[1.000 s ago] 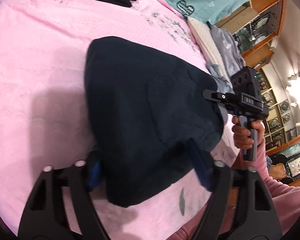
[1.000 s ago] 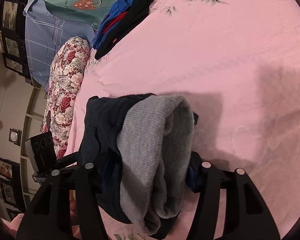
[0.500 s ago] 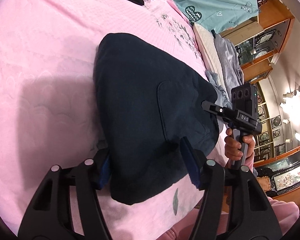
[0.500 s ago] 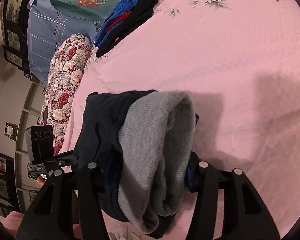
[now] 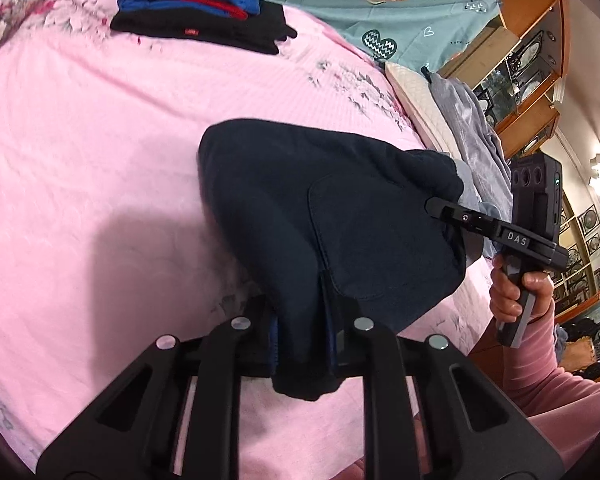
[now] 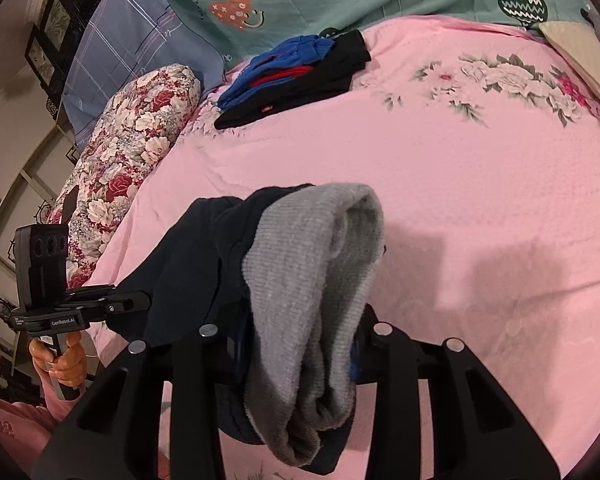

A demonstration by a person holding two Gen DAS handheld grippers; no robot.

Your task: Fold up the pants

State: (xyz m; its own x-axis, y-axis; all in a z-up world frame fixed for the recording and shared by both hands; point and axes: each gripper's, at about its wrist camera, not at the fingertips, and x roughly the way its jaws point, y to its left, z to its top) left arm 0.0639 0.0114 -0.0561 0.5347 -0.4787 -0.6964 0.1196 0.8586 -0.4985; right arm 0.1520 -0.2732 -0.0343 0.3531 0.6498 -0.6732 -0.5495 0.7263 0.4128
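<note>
Folded dark navy fleece pants with grey ribbed cuff [image 5: 332, 216] slung above pink bedsheet [image 5: 100, 140], long axis claw to claw: left claw [image 5: 300, 340] and right claw [image 6: 296, 344] each clamped on one end.

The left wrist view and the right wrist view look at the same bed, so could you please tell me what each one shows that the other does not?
Only the left wrist view shows the wooden cabinets and the pocket seam on the dark pants. Only the right wrist view shows the pants' grey ribbed band and the floral pillow. Both show the pants gripped by the left gripper and right gripper, the pink bedsheet, and the folded clothes pile.
</note>
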